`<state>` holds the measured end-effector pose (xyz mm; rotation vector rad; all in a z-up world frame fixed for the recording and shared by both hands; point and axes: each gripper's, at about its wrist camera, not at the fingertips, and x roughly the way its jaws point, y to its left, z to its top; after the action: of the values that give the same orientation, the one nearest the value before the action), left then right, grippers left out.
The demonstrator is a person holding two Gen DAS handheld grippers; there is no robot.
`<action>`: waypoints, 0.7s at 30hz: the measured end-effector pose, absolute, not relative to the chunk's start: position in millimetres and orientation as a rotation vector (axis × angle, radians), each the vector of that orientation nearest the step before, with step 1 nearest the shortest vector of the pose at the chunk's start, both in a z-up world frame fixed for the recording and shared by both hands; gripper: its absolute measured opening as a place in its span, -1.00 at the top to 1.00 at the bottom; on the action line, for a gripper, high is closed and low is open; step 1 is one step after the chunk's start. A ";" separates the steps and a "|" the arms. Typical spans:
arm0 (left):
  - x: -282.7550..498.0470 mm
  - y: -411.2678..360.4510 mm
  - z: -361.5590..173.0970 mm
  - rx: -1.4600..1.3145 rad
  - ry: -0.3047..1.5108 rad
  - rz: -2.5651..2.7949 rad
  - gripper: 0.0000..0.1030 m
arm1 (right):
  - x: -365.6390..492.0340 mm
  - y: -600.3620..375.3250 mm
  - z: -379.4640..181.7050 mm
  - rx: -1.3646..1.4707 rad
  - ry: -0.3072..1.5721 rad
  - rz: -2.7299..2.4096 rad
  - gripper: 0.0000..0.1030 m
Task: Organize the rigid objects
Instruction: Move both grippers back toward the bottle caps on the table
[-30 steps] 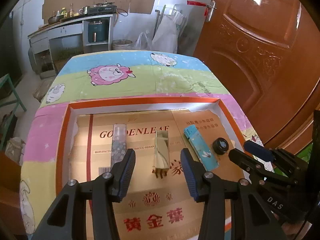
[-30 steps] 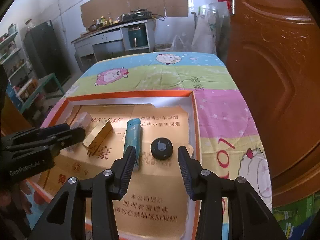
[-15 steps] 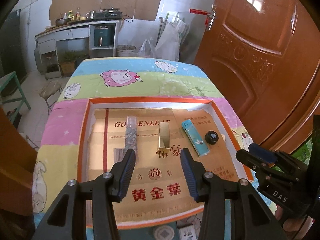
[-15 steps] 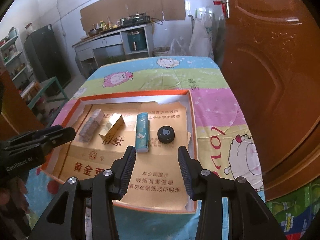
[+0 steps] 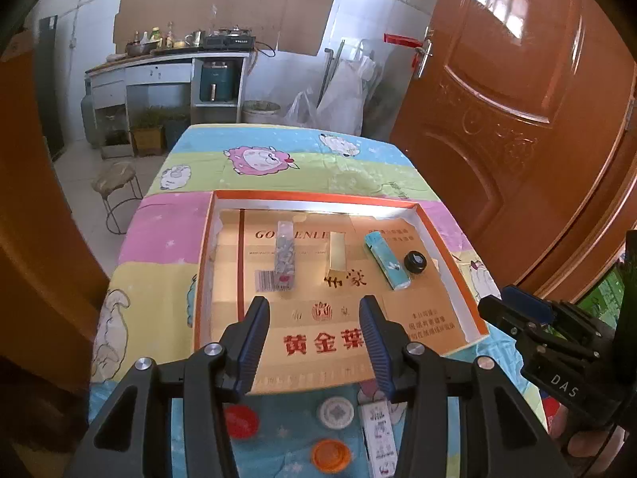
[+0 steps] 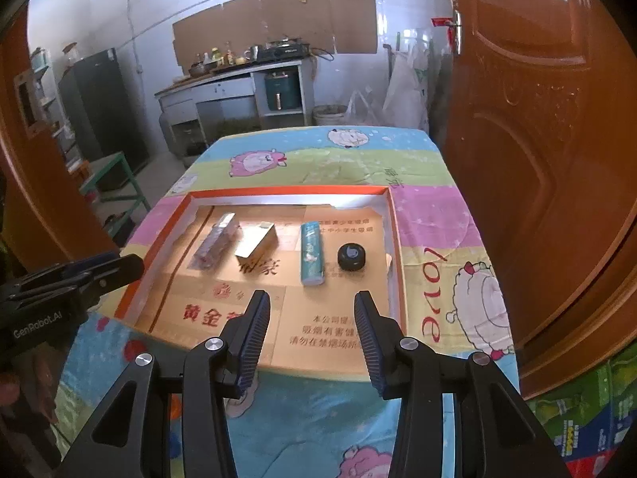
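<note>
Four items are sitting in a row inside the orange-rimmed tray [image 5: 432, 221], along its far half: a patterned clear box [image 5: 285, 255] nearest the tray's left edge; a gold box [image 5: 337, 254] beside it; a teal lighter [image 5: 387, 259] next, angled a little; a black round cap [image 5: 415, 263] just beside the lighter, nearest the tray's right edge; none are touching each other. The tray floor is lined with flattened gold cardboard [image 5: 318, 330]; the tray is lying on the cartoon-sheep tablecloth [image 5: 254, 159], toward the table's near end.

Left gripper [image 5: 314, 306] is hovering above the tray's near edge, jaws spread, nothing between them; right gripper [image 6: 306, 302] is doing the same further right, jaws apart and empty, pointing at the lighter and cap area.

Loose bits are lying on the cloth at the table's near edge, outside the tray: a red disc [image 5: 241, 421], a white patterned disc [image 5: 336, 412], an orange cap [image 5: 331, 455], a small white carton [image 5: 380, 438].
</note>
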<state>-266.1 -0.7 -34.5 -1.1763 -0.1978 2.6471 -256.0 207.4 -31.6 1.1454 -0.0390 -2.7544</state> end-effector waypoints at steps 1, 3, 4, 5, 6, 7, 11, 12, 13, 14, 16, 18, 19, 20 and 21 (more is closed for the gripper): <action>-261.8 -2.4 -33.3 -1.171 -0.199 2.650 0.09 | -251.6 206.2 -29.8 1.141 -0.036 -2.754 0.12; -255.9 -4.8 -31.7 -1.165 -0.206 2.651 0.09 | -243.8 203.7 -27.5 1.136 -0.028 -2.755 0.12; -251.3 -6.8 -30.7 -1.160 -0.212 2.654 0.09 | -239.8 202.5 -26.4 1.134 -0.024 -2.755 0.12; -249.2 -7.1 -29.9 -1.158 -0.213 2.656 0.09 | -236.4 201.4 -25.7 1.133 -0.020 -2.755 0.12; -245.5 -8.1 -29.3 -1.156 -0.214 2.658 0.09 | -233.0 200.4 -24.9 1.131 -0.017 -2.756 0.12; -241.8 -8.9 -29.0 -1.154 -0.214 2.657 0.09 | -229.0 199.5 -23.9 1.128 -0.014 -2.757 0.12; -226.8 -10.5 -28.3 -1.145 -0.206 2.656 0.09 | -216.7 197.6 -21.1 1.115 -0.006 -2.761 0.12; -223.5 -11.3 -27.9 -1.142 -0.205 2.656 0.09 | -214.0 197.0 -20.6 1.112 -0.003 -2.762 0.12; -220.2 -11.9 -27.6 -1.139 -0.205 2.656 0.09 | -209.9 195.5 -20.3 1.110 0.000 -2.762 0.12; -216.7 -12.7 -27.4 -1.137 -0.205 2.655 0.09 | -206.7 194.8 -20.4 1.108 0.003 -2.762 0.12; -210.2 -13.6 -27.9 -1.134 -0.205 2.656 0.09 | -200.1 193.9 -21.3 1.106 0.011 -2.760 0.12; -204.9 -14.4 -28.1 -1.134 -0.201 2.656 0.09 | -194.1 193.2 -22.6 1.108 0.013 -2.758 0.12; -202.0 -15.0 -28.5 -1.134 -0.202 2.656 0.09 | -190.8 192.9 -23.1 1.109 0.013 -2.756 0.12; -200.3 -15.2 -28.7 -1.133 -0.204 2.656 0.09 | -188.0 192.4 -23.4 1.108 0.013 -2.754 0.12; -198.5 -15.1 -29.0 -1.132 -0.206 2.655 0.09 | -184.9 191.6 -23.6 1.107 0.014 -2.751 0.12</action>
<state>-198.5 -15.1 -29.0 -1.1319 -0.2056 2.6547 -184.9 191.6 -23.6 1.1066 0.0138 -2.7514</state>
